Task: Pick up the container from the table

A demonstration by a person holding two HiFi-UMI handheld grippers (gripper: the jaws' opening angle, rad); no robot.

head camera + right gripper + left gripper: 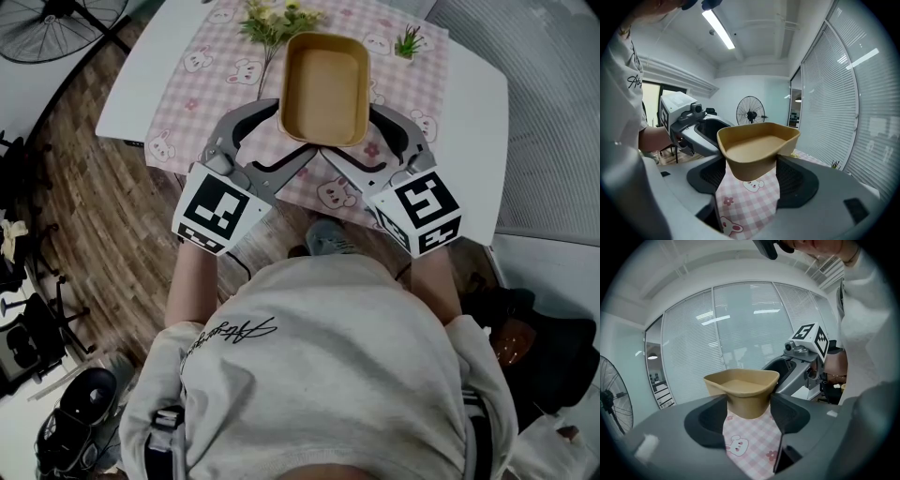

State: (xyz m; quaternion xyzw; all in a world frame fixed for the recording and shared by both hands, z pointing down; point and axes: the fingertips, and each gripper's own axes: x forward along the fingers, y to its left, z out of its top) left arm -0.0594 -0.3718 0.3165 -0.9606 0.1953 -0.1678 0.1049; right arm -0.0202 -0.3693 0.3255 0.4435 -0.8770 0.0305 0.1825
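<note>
A tan, empty, rounded-rectangular container [324,89] hangs above the pink checked cloth [202,89], held at its near end by both grippers. My left gripper [292,131] is shut on its near left corner and my right gripper [352,131] on its near right corner. In the left gripper view the container [743,390] sits between the dark pads of the left gripper [747,408], with the cloth showing below it. The right gripper view shows the same: the container [757,150] clamped by the right gripper [750,173].
The white table [473,122] carries the bunny-print cloth, a sprig of flowers [272,21] and a small potted plant [409,43] at its far side. A floor fan [56,26] stands at the far left. Window blinds [750,329] lie beyond the table.
</note>
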